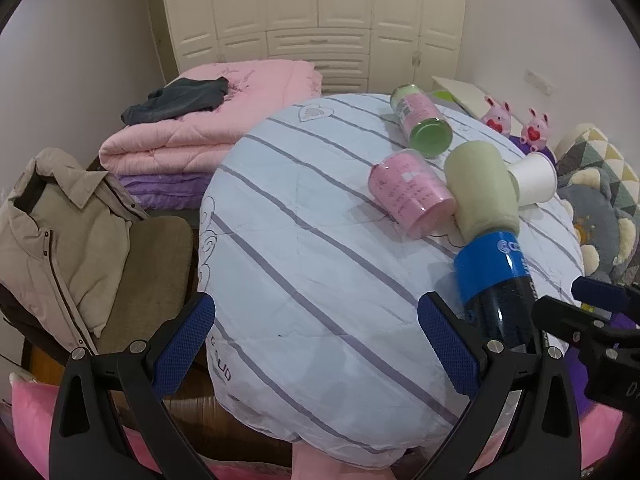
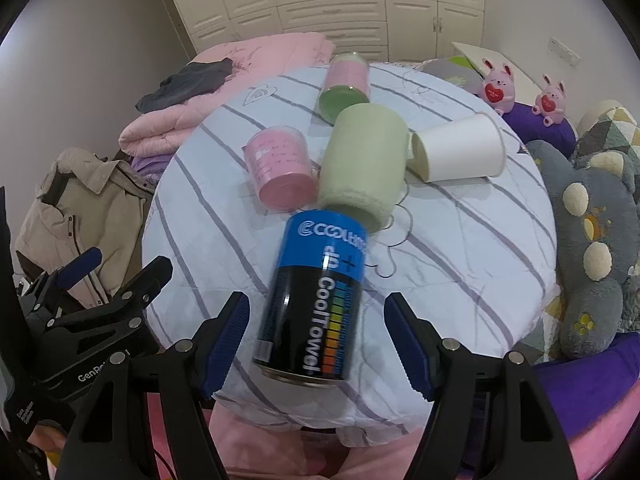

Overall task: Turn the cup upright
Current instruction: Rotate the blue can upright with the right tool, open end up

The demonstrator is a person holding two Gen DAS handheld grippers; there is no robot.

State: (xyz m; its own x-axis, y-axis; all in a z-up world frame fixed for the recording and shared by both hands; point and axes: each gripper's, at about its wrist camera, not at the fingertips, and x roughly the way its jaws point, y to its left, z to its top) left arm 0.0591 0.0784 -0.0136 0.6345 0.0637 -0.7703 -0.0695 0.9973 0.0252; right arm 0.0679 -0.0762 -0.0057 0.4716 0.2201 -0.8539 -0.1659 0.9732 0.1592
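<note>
A white paper cup [image 2: 456, 152] lies on its side on the striped quilt [image 2: 240, 240], touching the green cylinder [image 2: 362, 164]. Both the left gripper [image 1: 316, 344] and right gripper [image 2: 316, 344] hang spread and empty. The cup looks light and crushable; a gentle pinch across its wall seems wisest.

A home bedroom: cream wardrobe [image 1: 316, 20], folded pink quilt [image 1: 208, 128], plush rabbits [image 2: 496, 88]

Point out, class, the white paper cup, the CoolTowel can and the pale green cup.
white paper cup [image 2: 460, 152], right wrist view, on its side wall.
CoolTowel can [image 2: 316, 300], right wrist view, on its black label.
pale green cup [image 1: 482, 184], left wrist view, on its side.
</note>
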